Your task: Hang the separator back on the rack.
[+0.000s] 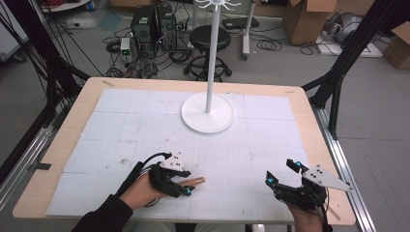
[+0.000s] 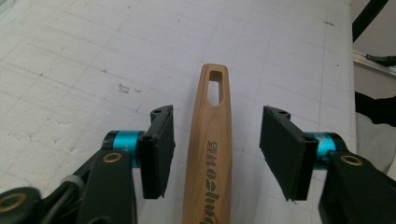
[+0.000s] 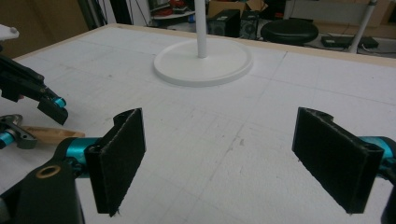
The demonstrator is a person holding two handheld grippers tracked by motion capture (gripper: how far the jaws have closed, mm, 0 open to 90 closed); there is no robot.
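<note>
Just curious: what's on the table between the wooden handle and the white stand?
Nothing: in the high view, bare white mat separates the handle from the stand.

A white stand is sitting on the bench (its pole is rising past the frame's top). Beyond, a black stool, computer towers and cardboard boxes are resting on the floor.

White stand blocks table centre; bare mat around it, passable either side
</note>
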